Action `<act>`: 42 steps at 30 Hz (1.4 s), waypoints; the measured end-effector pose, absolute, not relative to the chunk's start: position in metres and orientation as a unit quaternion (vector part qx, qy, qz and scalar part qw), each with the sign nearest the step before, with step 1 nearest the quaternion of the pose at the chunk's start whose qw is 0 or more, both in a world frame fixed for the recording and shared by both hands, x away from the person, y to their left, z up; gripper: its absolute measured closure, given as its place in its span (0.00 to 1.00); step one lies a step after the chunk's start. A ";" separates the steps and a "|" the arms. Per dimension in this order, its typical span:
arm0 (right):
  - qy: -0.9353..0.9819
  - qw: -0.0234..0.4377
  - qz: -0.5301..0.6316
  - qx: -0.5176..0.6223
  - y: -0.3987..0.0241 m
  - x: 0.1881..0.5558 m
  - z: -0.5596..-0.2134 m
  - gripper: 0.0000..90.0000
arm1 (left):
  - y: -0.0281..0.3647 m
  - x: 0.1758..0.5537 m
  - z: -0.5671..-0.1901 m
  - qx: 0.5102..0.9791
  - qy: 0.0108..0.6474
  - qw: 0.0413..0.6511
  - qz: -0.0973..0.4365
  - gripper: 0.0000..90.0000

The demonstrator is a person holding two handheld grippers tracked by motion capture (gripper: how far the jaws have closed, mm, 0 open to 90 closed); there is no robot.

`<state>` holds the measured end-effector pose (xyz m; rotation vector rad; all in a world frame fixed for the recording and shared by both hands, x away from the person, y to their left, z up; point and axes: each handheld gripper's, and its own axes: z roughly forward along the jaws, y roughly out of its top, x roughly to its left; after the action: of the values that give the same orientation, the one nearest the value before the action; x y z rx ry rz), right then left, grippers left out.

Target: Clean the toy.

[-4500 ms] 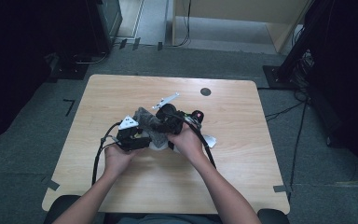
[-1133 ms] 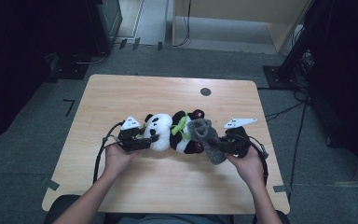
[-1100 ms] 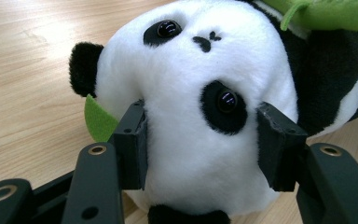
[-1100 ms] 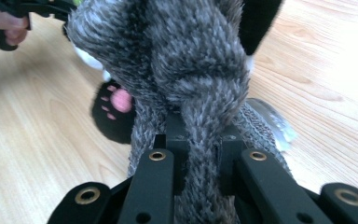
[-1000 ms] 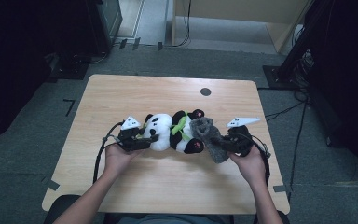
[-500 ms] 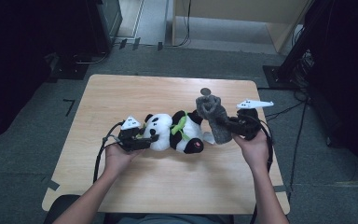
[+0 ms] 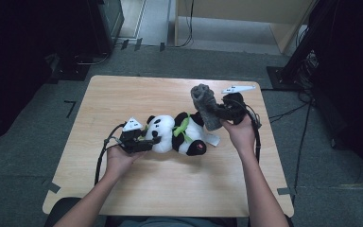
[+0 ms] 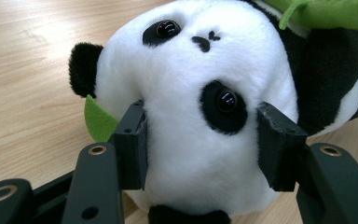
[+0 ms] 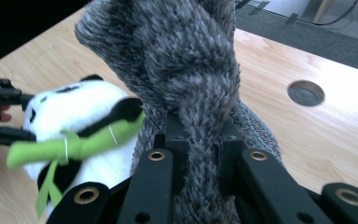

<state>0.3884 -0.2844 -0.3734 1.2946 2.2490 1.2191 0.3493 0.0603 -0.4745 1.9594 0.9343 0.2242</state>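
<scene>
High view: a panda plush lies on its side on the wooden tabletop, long axis running across it, head toward the left claw and legs toward the right claw. The left claw grips the head. The right claw holds a grey plush toy lifted just beyond the panda's legs, its long axis standing roughly upright. A white tag lies by the panda's rump. Which animal the grey toy is cannot be made out here.

Left gripper view: the two black pads press into the panda's white head on either side of one eye, face tilted sideways; a green leaf peeks out by the ear. The body is cut off at the frame edge.

Right gripper view: the claw is clamped tight on a narrow strip of the grey toy, which hides much of the panda; a round hole in the tabletop lies beyond.
</scene>
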 end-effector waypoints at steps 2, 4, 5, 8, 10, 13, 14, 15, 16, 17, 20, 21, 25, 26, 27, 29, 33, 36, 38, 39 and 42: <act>0.778 0.135 0.423 0.445 -0.278 0.393 -0.375 0.90 | 0.060 0.349 -0.475 0.797 0.379 0.462 0.091 0.49; 0.780 0.135 0.420 0.444 -0.272 0.396 -0.378 0.90 | 0.060 0.349 -0.475 0.797 0.379 0.461 0.091 0.49; 0.780 0.131 0.421 0.443 -0.270 0.398 -0.380 0.90 | 0.060 0.349 -0.475 0.797 0.379 0.461 0.091 0.49; 0.784 0.124 0.415 0.446 -0.265 0.403 -0.386 0.90 | 0.060 0.350 -0.475 0.796 0.381 0.462 0.090 0.49; 0.785 0.119 0.411 0.448 -0.264 0.404 -0.389 0.90 | 0.060 0.350 -0.475 0.796 0.381 0.462 0.089 0.49; 0.788 0.119 0.403 0.449 -0.264 0.404 -0.391 0.90 | 0.060 0.350 -0.475 0.796 0.382 0.462 0.088 0.49; 0.791 0.122 0.399 0.447 -0.264 0.404 -0.392 0.90 | 0.060 0.350 -0.475 0.795 0.383 0.462 0.088 0.49; 0.795 0.126 0.393 0.445 -0.264 0.403 -0.393 0.90 | 0.060 0.350 -0.475 0.795 0.382 0.462 0.088 0.49; 0.797 0.130 0.389 0.443 -0.264 0.402 -0.393 0.90 | 0.060 0.350 -0.475 0.795 0.383 0.462 0.088 0.49; 0.795 0.133 0.393 0.442 -0.265 0.401 -0.394 0.90 | 0.060 0.350 -0.475 0.796 0.381 0.461 0.089 0.49; 0.788 0.133 0.402 0.447 -0.271 0.397 -0.398 0.89 | 0.060 0.350 -0.475 0.796 0.381 0.462 0.089 0.49; 0.785 0.129 0.405 0.450 -0.274 0.396 -0.399 0.90 | 0.060 0.350 -0.475 0.796 0.381 0.462 0.088 0.49; 0.783 0.129 0.405 0.453 -0.280 0.391 -0.401 0.89 | 0.060 0.350 -0.475 0.796 0.381 0.462 0.088 0.49; 0.782 0.131 0.407 0.453 -0.281 0.390 -0.401 0.89 | 0.060 0.350 -0.475 0.796 0.381 0.462 0.088 0.49; 0.783 0.133 0.406 0.453 -0.281 0.389 -0.402 0.89 | 0.060 0.350 -0.475 0.796 0.381 0.462 0.088 0.49; 0.783 0.134 0.406 0.452 -0.283 0.386 -0.403 0.90 | 0.060 0.350 -0.475 0.795 0.381 0.463 0.088 0.49; 0.782 0.132 0.400 0.459 -0.290 0.381 -0.406 0.90 | 0.061 0.350 -0.475 0.795 0.381 0.463 0.087 0.49; 0.779 0.128 0.397 0.468 -0.296 0.377 -0.412 0.90 | 0.061 0.351 -0.475 0.794 0.383 0.464 0.085 0.49; 0.778 0.126 0.395 0.471 -0.299 0.375 -0.416 0.90 | 0.061 0.351 -0.475 0.794 0.383 0.464 0.085 0.49; 0.779 0.124 0.394 0.473 -0.300 0.374 -0.417 0.90 | 0.061 0.351 -0.475 0.794 0.383 0.464 0.085 0.49; 0.779 0.121 0.386 0.479 -0.305 0.373 -0.420 0.90 | 0.061 0.351 -0.475 0.794 0.383 0.465 0.085 0.49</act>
<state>0.3729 -0.3051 -0.4201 1.3990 2.2754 1.1259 0.3511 0.0612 -0.4754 1.9499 0.9398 0.2079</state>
